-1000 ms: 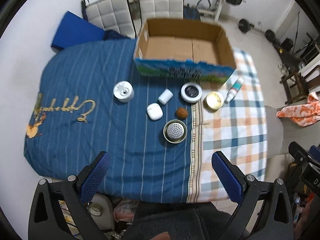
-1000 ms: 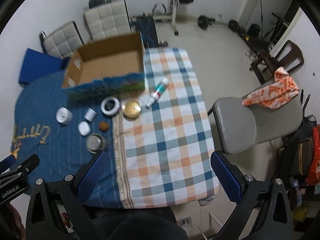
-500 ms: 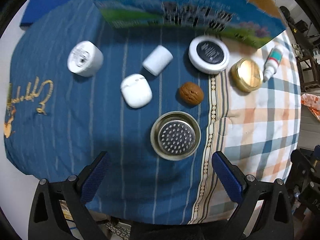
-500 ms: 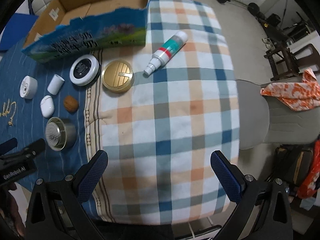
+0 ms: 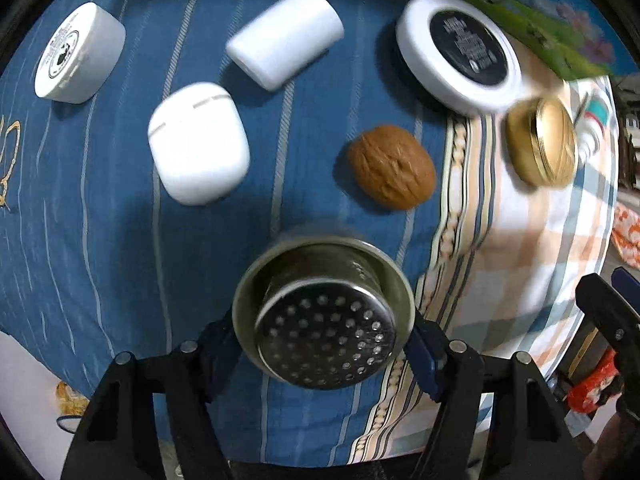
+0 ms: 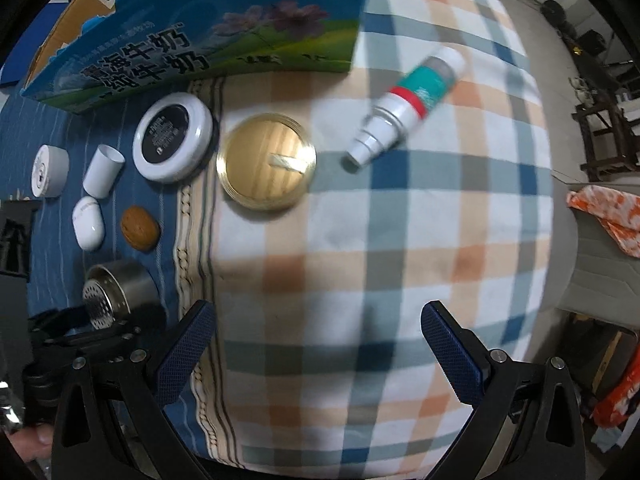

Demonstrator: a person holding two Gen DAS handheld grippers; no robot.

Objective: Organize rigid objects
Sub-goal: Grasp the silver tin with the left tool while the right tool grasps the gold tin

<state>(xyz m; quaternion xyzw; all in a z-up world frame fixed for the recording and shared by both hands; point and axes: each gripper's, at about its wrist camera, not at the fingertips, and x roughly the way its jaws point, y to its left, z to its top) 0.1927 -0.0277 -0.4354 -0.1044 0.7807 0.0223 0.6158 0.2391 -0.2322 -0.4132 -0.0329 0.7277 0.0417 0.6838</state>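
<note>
**Left gripper closes around the metal strainer cup**

The left gripper (image 5: 324,344) points steeply down at the blue striped cloth (image 5: 120,240), its jaws having just been closing, and the metal strainer cup (image 5: 324,320) now sits between them with a blue pad at each side of its rim; whether the pads actually press the metal cannot be told. The cup stands near the front edge of the bed, just on the blue side of the beaded seam where the plaid cloth (image 6: 400,260) begins.

Behind it lie a walnut (image 5: 392,166) and a white earbud case (image 5: 198,142), apart from each other. Farther back are a white cylinder (image 5: 286,38), a white round tin (image 5: 78,54) toward the left edge, a white jar with a black lid (image 5: 460,52) and a gold tin (image 5: 542,146). The cardboard box (image 6: 200,40) stands at the back.

The right gripper (image 6: 318,354) hangs over bare plaid with jaws spread wide and nothing between them. A spray bottle (image 6: 404,104) lies on its side near the box's right corner.
</note>
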